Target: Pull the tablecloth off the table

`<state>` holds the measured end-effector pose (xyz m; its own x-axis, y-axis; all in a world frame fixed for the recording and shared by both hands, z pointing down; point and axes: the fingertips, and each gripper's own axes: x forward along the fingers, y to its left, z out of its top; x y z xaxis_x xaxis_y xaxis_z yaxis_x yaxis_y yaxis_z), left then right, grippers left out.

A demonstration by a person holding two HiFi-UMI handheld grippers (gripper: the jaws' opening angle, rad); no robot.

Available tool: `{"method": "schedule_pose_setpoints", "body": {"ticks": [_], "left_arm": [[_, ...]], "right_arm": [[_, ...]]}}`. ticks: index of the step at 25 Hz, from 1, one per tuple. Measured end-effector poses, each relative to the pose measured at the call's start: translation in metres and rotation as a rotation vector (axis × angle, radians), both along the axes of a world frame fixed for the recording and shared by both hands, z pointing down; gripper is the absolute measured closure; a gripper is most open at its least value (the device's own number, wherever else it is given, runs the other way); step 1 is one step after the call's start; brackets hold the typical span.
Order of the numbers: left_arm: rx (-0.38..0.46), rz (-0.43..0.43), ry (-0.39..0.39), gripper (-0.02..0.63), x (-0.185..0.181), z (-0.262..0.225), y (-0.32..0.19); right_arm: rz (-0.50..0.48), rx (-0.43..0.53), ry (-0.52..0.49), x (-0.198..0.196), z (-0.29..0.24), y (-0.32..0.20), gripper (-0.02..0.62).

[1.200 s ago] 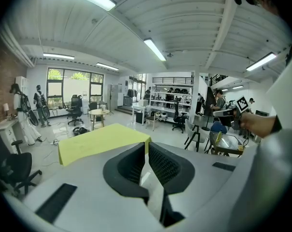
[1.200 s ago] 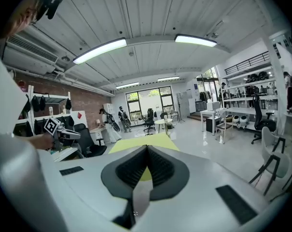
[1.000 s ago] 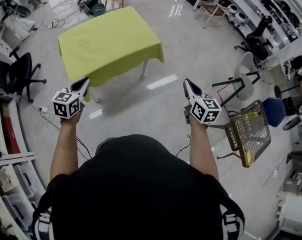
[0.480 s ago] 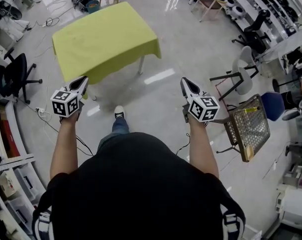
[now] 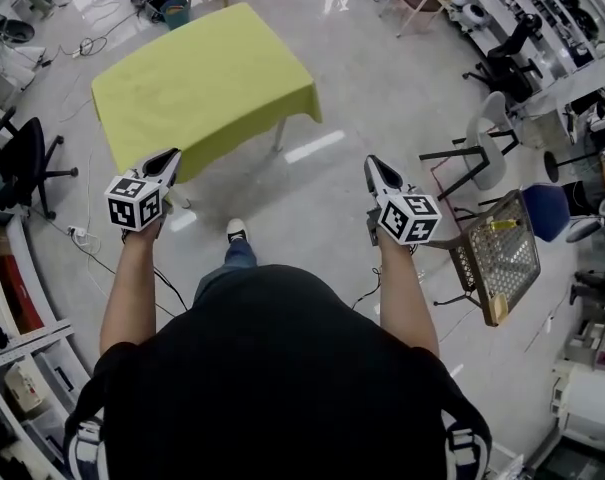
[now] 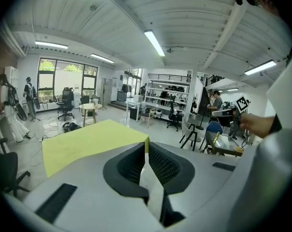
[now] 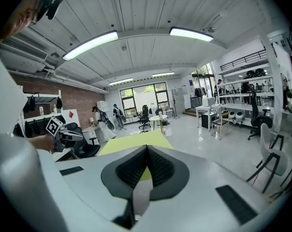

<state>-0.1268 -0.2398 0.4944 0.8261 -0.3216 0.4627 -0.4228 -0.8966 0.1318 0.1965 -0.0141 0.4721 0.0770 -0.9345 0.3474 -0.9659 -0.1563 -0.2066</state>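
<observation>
1. Nearby, the left gripper (image 5: 168, 155) and the right gripper (image 5: 374, 163) are held out ahead of the person, both jaws clenched on nothing.
2. Beyond them, the yellow-green tablecloth (image 5: 202, 83) lies spread over the worktop, draping its edges, apart from both grippers.
3. One worktop leg (image 5: 279, 136) shows beneath.

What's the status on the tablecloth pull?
Left gripper and right gripper shut, empty, short of table. Tablecloth flat on table, untouched. Office chair off to the left, not in path.
</observation>
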Motion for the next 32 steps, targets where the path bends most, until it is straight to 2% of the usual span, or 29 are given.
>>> {"method": "schedule_pose_setpoints", "body": {"ticks": [5, 10, 17, 22, 26, 32], "left_arm": [[-0.001, 0.005, -0.011, 0.565, 0.037, 0.005, -0.072], [-0.013, 0.038, -0.029, 0.565, 0.063, 0.01, -0.152], [0.01, 0.045, -0.027, 0.565, 0.105, -0.009, -0.271], [0.009, 0.044, -0.02, 0.565, 0.112, -0.01, -0.335], [0.018, 0.03, 0.001, 0.565, 0.107, -0.02, -0.378], [0.017, -0.023, 0.01, 0.565, 0.1, -0.026, -0.409]], "right_arm": [[-0.006, -0.01, -0.008, 0.033, 0.011, -0.067, 0.577], [-0.01, -0.018, -0.008, 0.045, 0.017, -0.153, 0.577], [-0.011, -0.026, 0.006, 0.082, 0.006, -0.258, 0.577], [-0.023, -0.006, 0.008, 0.091, -0.001, -0.33, 0.577], [-0.048, -0.002, 0.015, 0.081, -0.006, -0.38, 0.577], [-0.084, 0.015, 0.037, 0.093, -0.02, -0.437, 0.578]]}}
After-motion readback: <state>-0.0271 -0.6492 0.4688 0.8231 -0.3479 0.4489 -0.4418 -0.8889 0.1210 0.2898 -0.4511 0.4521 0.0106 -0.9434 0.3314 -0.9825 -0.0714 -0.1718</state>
